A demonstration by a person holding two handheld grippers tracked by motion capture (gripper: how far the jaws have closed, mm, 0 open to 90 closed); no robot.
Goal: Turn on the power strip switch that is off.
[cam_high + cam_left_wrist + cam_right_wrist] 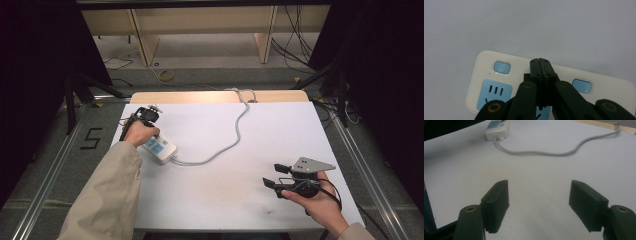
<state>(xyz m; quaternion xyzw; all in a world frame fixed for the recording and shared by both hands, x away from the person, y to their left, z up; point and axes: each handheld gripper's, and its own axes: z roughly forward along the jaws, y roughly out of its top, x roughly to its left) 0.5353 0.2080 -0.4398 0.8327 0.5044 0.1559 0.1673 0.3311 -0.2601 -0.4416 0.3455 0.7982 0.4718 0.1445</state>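
Note:
A white power strip [160,147] with blue sockets lies at the left of the white table; its grey cable [235,135] curves off to the far edge. My left gripper [150,134] points down at the strip, held by a hand in a beige sleeve. In the left gripper view its jaws are shut together over the power strip [486,75], tips [541,61] near the edge between two blue buttons [502,67]. My right gripper [272,176] rests low at the near right, jaws wide open with nothing between them [539,205]; the power strip [496,128] lies far ahead of it.
The white table board [280,125] has a wooden strip along its far edge. Metal rails run along the floor on both sides. Loose cables and wooden shelf legs [142,42] stand beyond the table. Dark curtains hang left and right.

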